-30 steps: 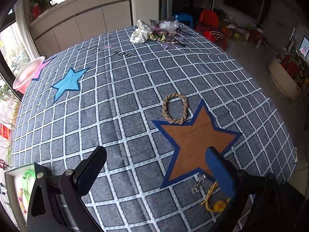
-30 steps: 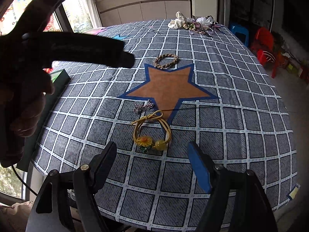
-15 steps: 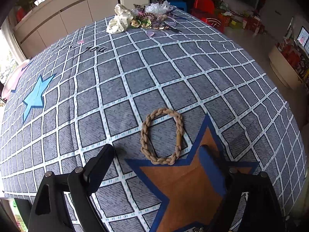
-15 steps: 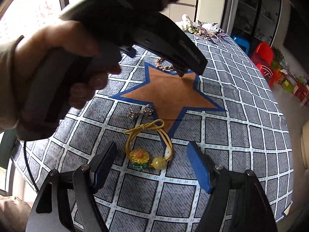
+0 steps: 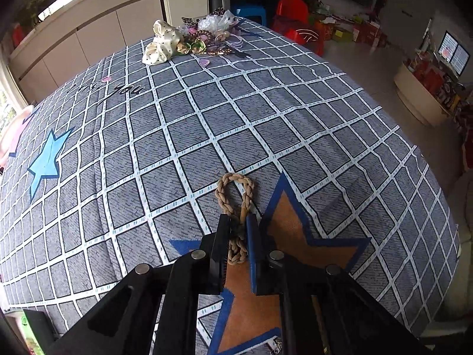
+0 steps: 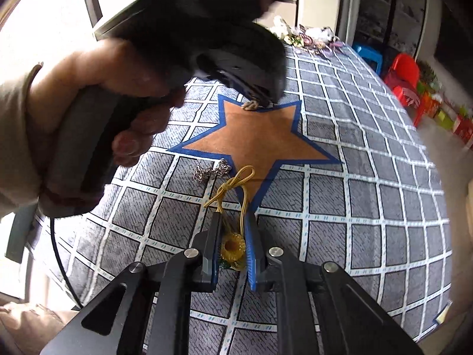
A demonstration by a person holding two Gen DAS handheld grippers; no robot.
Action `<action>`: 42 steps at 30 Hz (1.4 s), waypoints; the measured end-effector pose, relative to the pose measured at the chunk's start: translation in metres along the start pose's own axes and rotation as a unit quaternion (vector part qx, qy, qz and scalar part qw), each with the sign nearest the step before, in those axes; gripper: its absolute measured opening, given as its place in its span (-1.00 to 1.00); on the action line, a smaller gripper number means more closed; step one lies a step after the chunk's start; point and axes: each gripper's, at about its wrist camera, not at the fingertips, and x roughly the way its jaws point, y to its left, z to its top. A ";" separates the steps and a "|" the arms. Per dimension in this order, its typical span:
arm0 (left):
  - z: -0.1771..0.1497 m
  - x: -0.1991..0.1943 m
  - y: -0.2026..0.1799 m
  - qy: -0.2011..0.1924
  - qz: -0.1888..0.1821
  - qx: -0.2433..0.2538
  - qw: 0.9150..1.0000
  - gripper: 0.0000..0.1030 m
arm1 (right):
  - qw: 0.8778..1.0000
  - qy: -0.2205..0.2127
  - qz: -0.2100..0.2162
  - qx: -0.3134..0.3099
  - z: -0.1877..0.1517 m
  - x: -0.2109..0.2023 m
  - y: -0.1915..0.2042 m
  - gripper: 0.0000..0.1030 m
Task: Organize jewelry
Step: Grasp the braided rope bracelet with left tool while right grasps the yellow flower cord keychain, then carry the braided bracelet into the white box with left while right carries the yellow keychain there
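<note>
The left gripper [image 5: 238, 222] is closing, its jaws pinching the near end of a braided rope bracelet [image 5: 235, 195]; the far loop of the bracelet lies on the grey checked tablecloth [image 5: 177, 136], just beyond the upper point of the orange star [image 6: 257, 136] printed on it. The right gripper [image 6: 233, 222] is closing, its jaws clamping a yellow cord bracelet [image 6: 233, 189] at its sunflower charm [image 6: 233, 247]; the cord's knotted loops trail forward onto the cloth at the star's lower edge. A small silver chain [image 6: 211, 171] lies loose just left of the cord, apart from both grippers. In the right wrist view, a hand [image 6: 118, 94] grips the handle of the left gripper above the star. A pile of hair accessories [image 5: 189, 40] sits at the far edge of the table.
</note>
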 end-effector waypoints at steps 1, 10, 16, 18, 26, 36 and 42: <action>-0.001 -0.004 0.001 -0.002 0.002 0.001 1.000 -0.63 | 1.000 -0.001 0.008 0.012 0.001 -0.002 -0.007 -0.69; -0.032 -0.069 0.011 -0.044 0.014 0.005 0.999 -0.64 | 0.993 -0.019 0.062 0.102 0.002 -0.028 -0.047 -0.69; -0.065 -0.111 0.028 -0.068 0.016 -0.022 0.997 -0.64 | 0.991 -0.031 0.064 0.113 0.004 -0.042 -0.054 -0.69; -0.078 -0.123 0.035 -0.072 0.020 -0.033 0.997 -0.64 | 0.991 -0.034 0.067 0.112 0.007 -0.045 -0.052 -0.69; -0.126 -0.157 0.056 -0.086 0.055 -0.063 0.993 -0.64 | 0.992 -0.046 0.085 0.085 0.018 -0.059 -0.019 -0.69; -0.179 -0.185 0.088 -0.104 0.084 -0.105 0.985 -0.64 | 0.993 -0.050 0.103 0.028 0.032 -0.067 0.044 -0.69; -0.211 -0.200 0.111 -0.115 0.094 -0.136 0.979 -0.64 | 0.992 -0.050 0.117 -0.015 0.041 -0.069 0.091 -0.69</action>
